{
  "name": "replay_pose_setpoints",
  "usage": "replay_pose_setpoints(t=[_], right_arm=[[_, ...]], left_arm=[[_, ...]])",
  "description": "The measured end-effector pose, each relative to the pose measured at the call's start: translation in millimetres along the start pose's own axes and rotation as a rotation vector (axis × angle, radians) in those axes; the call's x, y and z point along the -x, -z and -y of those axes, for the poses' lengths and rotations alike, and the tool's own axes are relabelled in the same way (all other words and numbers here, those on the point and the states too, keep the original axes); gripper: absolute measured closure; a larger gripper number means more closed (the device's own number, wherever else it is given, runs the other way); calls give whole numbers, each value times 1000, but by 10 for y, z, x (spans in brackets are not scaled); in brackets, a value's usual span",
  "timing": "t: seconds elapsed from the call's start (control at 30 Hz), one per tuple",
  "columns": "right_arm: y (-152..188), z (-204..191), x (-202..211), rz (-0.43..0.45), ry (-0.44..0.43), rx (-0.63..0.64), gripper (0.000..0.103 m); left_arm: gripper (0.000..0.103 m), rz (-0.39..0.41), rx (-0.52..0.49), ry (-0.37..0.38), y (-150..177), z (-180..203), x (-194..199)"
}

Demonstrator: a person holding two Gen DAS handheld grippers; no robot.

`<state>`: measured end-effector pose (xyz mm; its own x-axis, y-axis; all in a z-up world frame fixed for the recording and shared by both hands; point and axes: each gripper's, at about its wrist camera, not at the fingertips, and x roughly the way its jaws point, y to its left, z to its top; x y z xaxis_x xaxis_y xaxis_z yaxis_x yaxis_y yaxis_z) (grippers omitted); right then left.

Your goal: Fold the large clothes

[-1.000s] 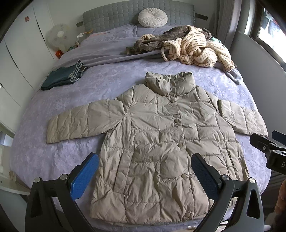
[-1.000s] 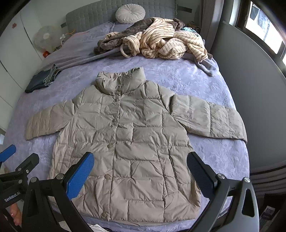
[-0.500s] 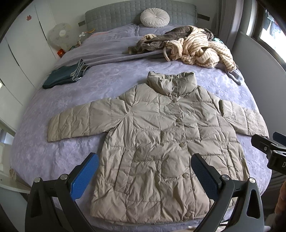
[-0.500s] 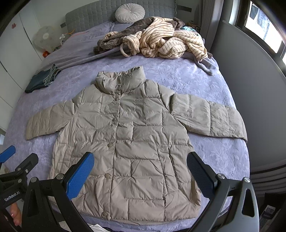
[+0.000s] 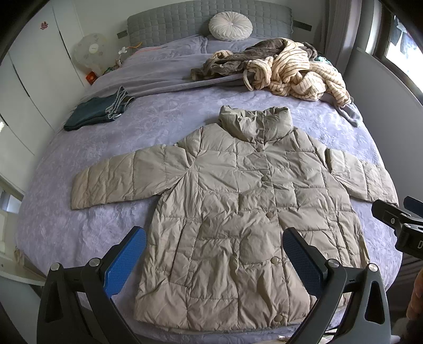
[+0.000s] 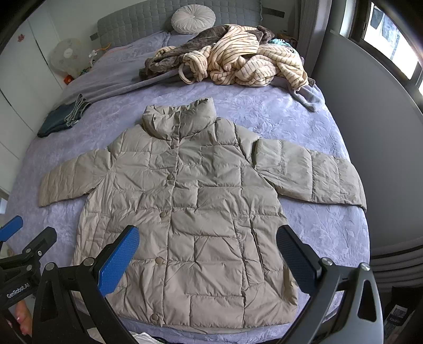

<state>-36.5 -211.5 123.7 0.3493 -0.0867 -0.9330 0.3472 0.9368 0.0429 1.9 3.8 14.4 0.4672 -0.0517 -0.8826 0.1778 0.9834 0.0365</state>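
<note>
A beige quilted puffer jacket (image 5: 238,206) (image 6: 190,211) lies flat and buttoned on the purple bed, collar toward the headboard, both sleeves spread out sideways. My left gripper (image 5: 214,254) hovers open above the jacket's hem, holding nothing. My right gripper (image 6: 208,254) is open too, over the lower part of the jacket, with nothing between its blue pads. Each gripper shows at the edge of the other's view: the right gripper (image 5: 396,219) at the right side, the left gripper (image 6: 15,238) at the left side.
A heap of striped cream and brown clothes (image 5: 285,68) (image 6: 232,60) lies near the headboard. Folded dark teal clothes (image 5: 97,111) (image 6: 63,116) sit at the bed's left side. A round cushion (image 5: 230,22) leans on the headboard. A grey wall (image 6: 370,132) bounds the right.
Both views have crept slightly closer to the bed. The jacket lies unchanged and both grippers stay open.
</note>
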Motion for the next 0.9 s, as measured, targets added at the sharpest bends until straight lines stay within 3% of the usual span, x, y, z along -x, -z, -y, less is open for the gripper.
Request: replay_pose_setpoints(t=[0.9], right_arm=[[-17,-19,-1,-1,3,-1,0]], left_arm=[[0,-2,-2,0,-2,15,4]])
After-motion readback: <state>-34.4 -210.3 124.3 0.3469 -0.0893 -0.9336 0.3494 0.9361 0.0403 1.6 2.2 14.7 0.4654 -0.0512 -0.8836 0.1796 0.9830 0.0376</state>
